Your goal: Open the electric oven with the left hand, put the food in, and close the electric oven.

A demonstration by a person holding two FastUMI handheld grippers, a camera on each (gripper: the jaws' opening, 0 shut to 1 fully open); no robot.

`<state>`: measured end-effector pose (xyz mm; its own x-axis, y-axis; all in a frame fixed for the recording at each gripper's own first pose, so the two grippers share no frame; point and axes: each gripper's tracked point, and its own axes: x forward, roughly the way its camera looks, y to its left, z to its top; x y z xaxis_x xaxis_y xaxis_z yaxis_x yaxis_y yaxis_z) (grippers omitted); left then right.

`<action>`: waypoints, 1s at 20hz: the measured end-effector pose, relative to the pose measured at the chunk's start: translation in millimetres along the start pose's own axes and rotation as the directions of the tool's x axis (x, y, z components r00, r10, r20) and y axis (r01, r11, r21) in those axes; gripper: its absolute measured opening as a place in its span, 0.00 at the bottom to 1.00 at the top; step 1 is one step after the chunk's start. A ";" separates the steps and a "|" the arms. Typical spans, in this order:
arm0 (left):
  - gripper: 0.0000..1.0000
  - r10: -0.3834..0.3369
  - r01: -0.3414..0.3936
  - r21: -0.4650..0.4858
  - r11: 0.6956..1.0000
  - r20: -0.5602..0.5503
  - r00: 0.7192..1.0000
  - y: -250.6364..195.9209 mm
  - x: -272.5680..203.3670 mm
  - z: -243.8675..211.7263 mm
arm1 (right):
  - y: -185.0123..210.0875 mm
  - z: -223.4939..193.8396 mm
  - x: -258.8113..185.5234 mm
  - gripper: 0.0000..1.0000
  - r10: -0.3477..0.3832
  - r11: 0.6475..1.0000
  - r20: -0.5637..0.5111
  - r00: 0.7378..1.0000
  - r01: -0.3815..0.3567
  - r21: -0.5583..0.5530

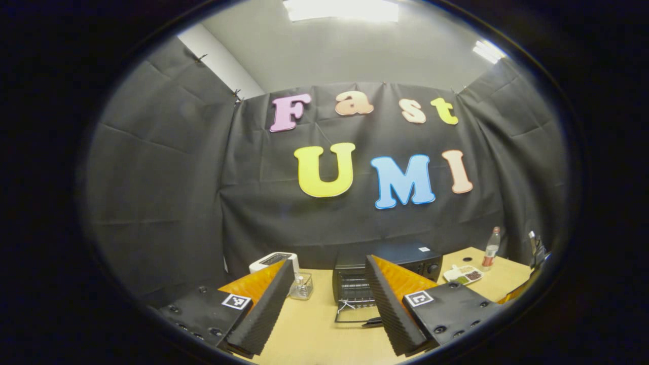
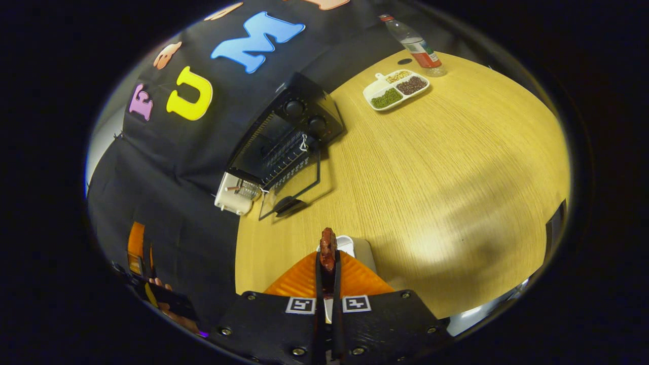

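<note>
The black electric oven [image 1: 405,261] [image 2: 291,139] stands on the wooden table [image 2: 431,167] with its glass door [image 1: 355,314] [image 2: 291,190] folded down flat and its rack showing inside. My left gripper [image 1: 329,314] hangs open above the table in front of the oven, with nothing between its fingers. My right gripper [image 2: 328,258] is shut on a reddish-brown piece of food [image 2: 328,248], raised above a small white dish [image 2: 347,244] near the table's front edge. The left gripper and the hand holding it appear at the lower left of the right gripper view [image 2: 147,274].
A white toaster [image 1: 274,261] [image 2: 234,195] and a small clear glass jar [image 1: 301,286] sit left of the oven. A white divided plate of snacks [image 1: 462,275] [image 2: 396,88] and a red-labelled bottle [image 1: 491,248] [image 2: 418,46] stand at the far right.
</note>
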<state>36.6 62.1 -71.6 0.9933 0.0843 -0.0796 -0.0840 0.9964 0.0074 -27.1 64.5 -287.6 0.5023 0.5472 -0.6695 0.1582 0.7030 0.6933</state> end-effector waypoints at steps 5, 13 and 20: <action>0.99 -0.005 0.004 -0.020 1.000 -0.013 1.000 6.3 9.0 -7.0 | 41.9 41.6 1.1 0.05 0.059 0.998 0.105 0.993 -0.058 -0.010; 0.94 0.001 -0.001 -0.028 1.000 -0.020 1.000 37.6 31.1 -16.3 | 94.9 72.9 44.7 0.05 0.109 0.994 0.169 0.980 -0.105 -0.034; 0.94 0.011 -0.012 -0.012 1.000 -0.039 0.999 73.6 55.4 -31.0 | 132.3 90.1 96.0 0.05 0.125 0.992 0.231 0.965 -0.115 -0.057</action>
<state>83.0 140.2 -106.3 0.9884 0.0953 -0.1182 -0.0965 0.9953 -0.0037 118.7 169.1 -236.1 0.7005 0.5114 -0.4978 0.0507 0.6602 0.7494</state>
